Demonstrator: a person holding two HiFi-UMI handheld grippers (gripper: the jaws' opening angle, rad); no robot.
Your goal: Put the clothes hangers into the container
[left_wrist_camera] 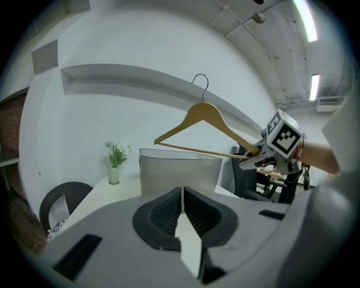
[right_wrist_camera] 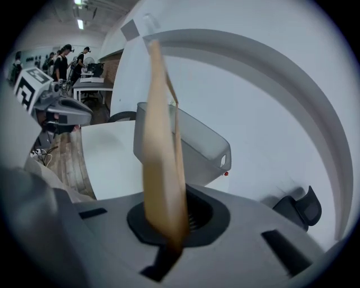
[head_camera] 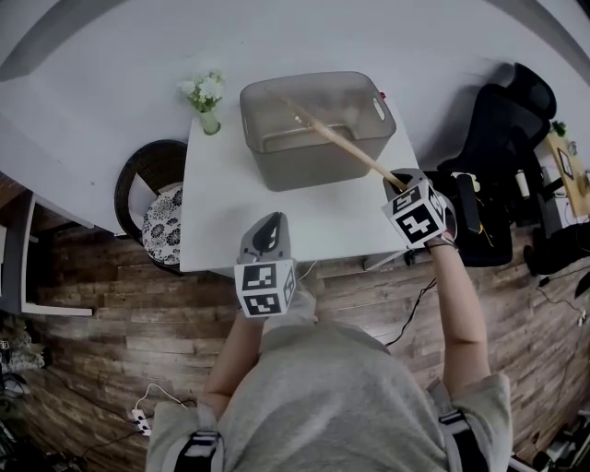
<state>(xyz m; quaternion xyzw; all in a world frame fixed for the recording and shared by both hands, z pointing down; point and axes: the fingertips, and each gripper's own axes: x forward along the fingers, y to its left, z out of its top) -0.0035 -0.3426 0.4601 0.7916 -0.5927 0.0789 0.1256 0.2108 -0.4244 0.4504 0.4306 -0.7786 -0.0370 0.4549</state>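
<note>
Background: white table [head_camera: 230, 221] on wood plank floor [head_camera: 111, 359], office clutter round it.

Head view: small vase of white flowers [head_camera: 206, 100] upright on the table's 11 o'clock corner. Round black chair [head_camera: 138, 171] just beside the table at 9 o'clock, with a black-and-white patterned cushion [head_camera: 164, 226] on the seat. Black office chair [head_camera: 502, 129] at 3 o'clock, near the table, and a cluttered desk [head_camera: 567, 166] beyond it at the frame edge. White power strip [head_camera: 140, 421] on the floor at 7 o'clock. Black cable [head_camera: 415, 309] trails over the floor at 4 o'clock. Plain white wall [head_camera: 111, 55] from 10 to 1 o'clock. Left gripper view: ceiling strip lights [left_wrist_camera: 304, 17] at 1 o'clock. Right gripper view: people [right_wrist_camera: 67, 56] standing at desks far off at 10 o'clock, too small for detail.
</note>
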